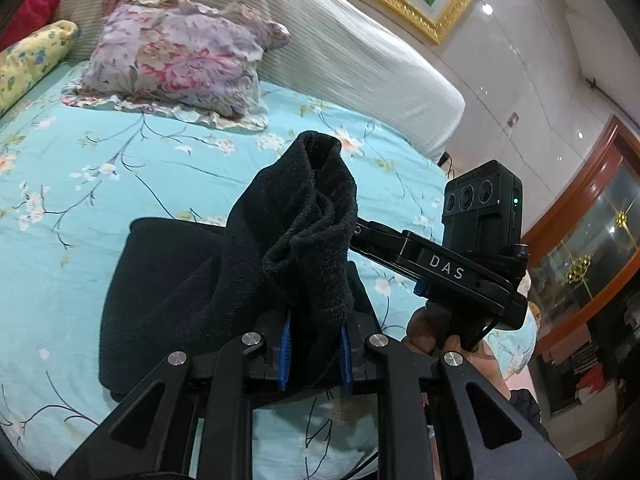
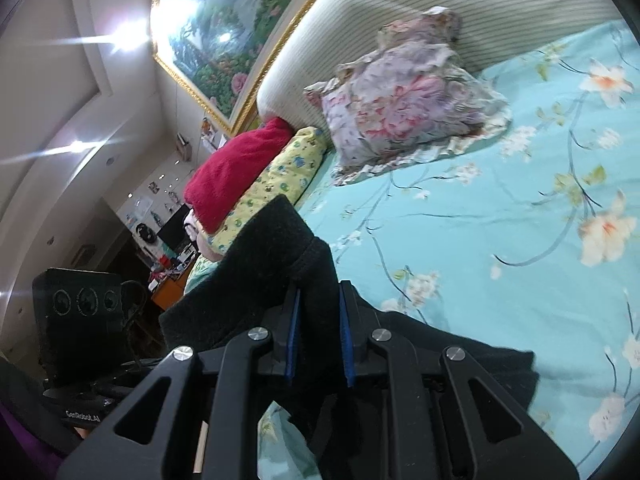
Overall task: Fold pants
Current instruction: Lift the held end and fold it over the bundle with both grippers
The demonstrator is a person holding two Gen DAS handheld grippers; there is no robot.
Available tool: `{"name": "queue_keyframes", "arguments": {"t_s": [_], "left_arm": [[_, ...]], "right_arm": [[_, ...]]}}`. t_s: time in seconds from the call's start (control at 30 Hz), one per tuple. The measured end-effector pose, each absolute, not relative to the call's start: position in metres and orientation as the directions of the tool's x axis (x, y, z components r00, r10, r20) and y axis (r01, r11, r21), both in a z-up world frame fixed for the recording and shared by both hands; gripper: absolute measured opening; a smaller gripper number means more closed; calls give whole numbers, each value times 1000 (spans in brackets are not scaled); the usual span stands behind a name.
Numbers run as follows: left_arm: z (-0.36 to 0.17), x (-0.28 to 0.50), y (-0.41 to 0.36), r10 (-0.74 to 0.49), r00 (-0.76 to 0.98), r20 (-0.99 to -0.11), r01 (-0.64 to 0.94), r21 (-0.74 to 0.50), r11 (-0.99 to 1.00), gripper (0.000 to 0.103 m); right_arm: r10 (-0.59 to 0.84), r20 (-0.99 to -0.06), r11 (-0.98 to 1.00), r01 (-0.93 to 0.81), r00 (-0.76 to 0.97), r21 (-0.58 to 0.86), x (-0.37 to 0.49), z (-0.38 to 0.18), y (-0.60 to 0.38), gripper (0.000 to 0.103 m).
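The black pants (image 1: 168,292) lie partly folded on the turquoise floral bedsheet (image 1: 80,184). My left gripper (image 1: 314,350) is shut on a bunched end of the pants (image 1: 308,220), lifted above the bed. My right gripper (image 2: 318,338) is shut on another part of the black pants (image 2: 276,248), also raised, while the rest drapes down onto the sheet (image 2: 480,360). The right gripper's body shows in the left wrist view (image 1: 460,264), close to the right of the lifted cloth.
A floral pillow (image 1: 176,64) lies at the head of the bed against a striped headboard (image 1: 360,52). A yellow pillow (image 2: 280,180) and red cushion (image 2: 236,172) sit at the bed's side. A framed painting (image 2: 224,28) hangs above. A wooden cabinet (image 1: 592,240) stands beside the bed.
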State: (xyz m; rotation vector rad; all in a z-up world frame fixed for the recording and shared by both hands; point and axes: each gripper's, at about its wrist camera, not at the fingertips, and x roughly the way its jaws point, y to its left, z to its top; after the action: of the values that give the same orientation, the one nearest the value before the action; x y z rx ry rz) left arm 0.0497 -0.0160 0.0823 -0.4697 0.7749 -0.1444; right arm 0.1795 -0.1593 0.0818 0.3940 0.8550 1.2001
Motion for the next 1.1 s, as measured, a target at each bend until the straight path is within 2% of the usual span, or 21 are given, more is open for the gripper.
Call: {"name": "queue_keyframes", "arguments": {"t_s": [1.1], "left_arm": [[48,84,-57,-303,632,-713,-3,-394,919,18]], "right_arm": [[885,-430,453,-552,181,700,184,43,-203,18]]}}
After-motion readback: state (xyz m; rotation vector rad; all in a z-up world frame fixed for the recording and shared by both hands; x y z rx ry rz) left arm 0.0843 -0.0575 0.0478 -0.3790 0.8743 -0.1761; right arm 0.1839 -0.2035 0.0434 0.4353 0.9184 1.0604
